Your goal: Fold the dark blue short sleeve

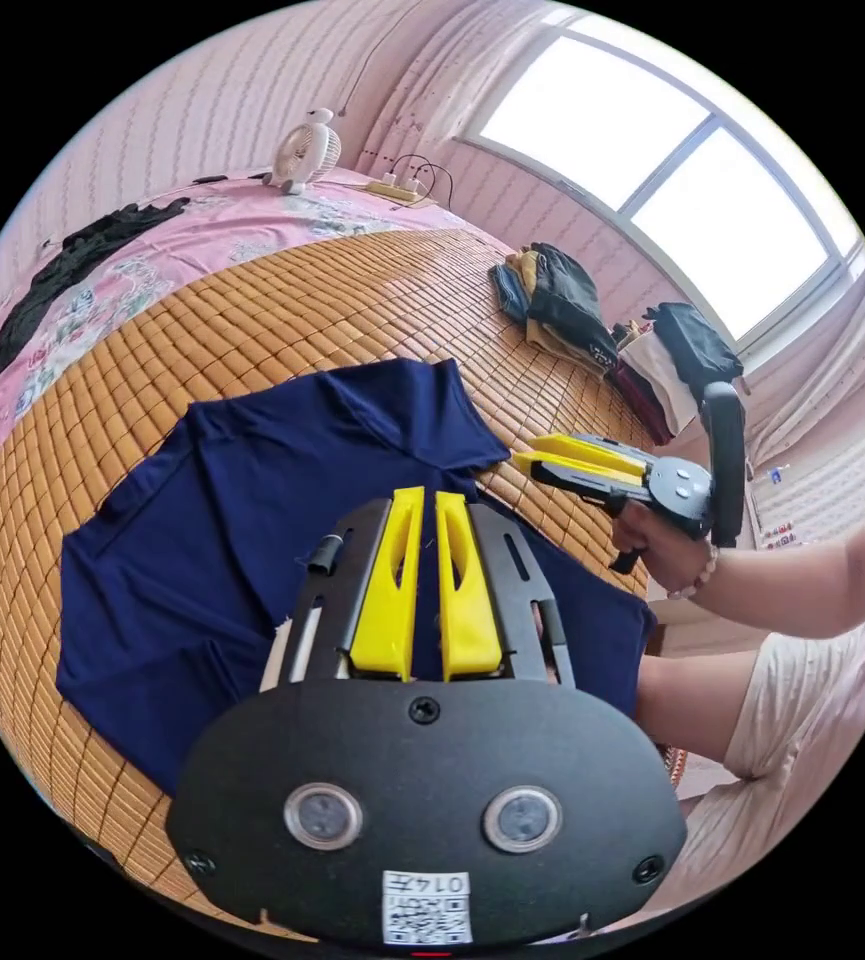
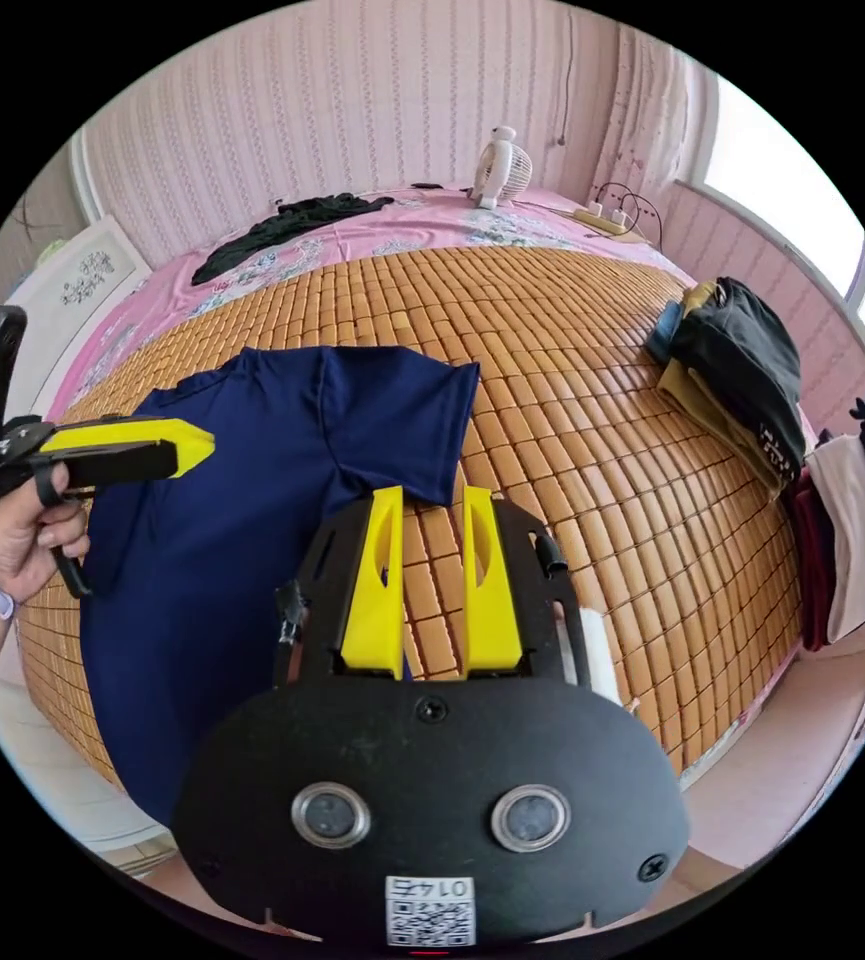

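A dark blue short-sleeve shirt lies spread on a woven bamboo mat that covers most of a bed. Past the mat's far edge a pink floral sheet shows, with a black garment lying on it, and a small white fan and a power strip near the wall.

In the left gripper view, the left gripper hangs over the shirt's middle, its yellow fingers drawn near each other with a narrow slot between them and no cloth caught in it. Beside the shirt, off its sleeve edge, the right gripper is held in a person's hand, its fingers lying almost flush together and empty above the mat.

In the right gripper view, the right gripper is just off the shirt, next to the hem of one sleeve, with bare mat visible through the gap between its fingers, which stand a little apart and grip nothing. On the shirt's opposite side the left gripper is seen edge-on over the cloth, so the spacing of its fingers cannot be told from here.

Beyond the shirt, at the mat's window-side edge, sit stacks of folded clothes in dark and tan colours.
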A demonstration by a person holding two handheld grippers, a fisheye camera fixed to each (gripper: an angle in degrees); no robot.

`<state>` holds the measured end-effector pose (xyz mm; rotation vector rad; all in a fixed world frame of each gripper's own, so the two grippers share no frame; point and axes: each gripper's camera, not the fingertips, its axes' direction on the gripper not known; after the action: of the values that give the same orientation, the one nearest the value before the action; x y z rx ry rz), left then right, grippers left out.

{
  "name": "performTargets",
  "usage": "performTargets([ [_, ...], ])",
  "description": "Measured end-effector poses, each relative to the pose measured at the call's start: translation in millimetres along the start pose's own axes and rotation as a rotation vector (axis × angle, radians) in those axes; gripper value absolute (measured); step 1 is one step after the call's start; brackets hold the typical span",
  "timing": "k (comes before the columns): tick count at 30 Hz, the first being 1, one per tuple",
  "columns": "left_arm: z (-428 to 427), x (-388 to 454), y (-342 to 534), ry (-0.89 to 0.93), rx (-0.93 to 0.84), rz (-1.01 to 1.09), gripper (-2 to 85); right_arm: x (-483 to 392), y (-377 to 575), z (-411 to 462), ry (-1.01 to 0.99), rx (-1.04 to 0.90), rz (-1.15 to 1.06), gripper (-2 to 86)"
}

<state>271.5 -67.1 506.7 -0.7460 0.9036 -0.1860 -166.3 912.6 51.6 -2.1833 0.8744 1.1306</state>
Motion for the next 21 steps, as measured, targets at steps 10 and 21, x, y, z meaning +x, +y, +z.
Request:
performTargets([
  [10,96,27,-133,0.006,-0.021,-0.002,7.2,71,-1,24,-0.131,-0.042,0.15,2.8],
  [21,163,45,-188,-0.16,-0.154,0.074,4.7,123,-4,21,-0.293,-0.071,0.208,1.7],
])
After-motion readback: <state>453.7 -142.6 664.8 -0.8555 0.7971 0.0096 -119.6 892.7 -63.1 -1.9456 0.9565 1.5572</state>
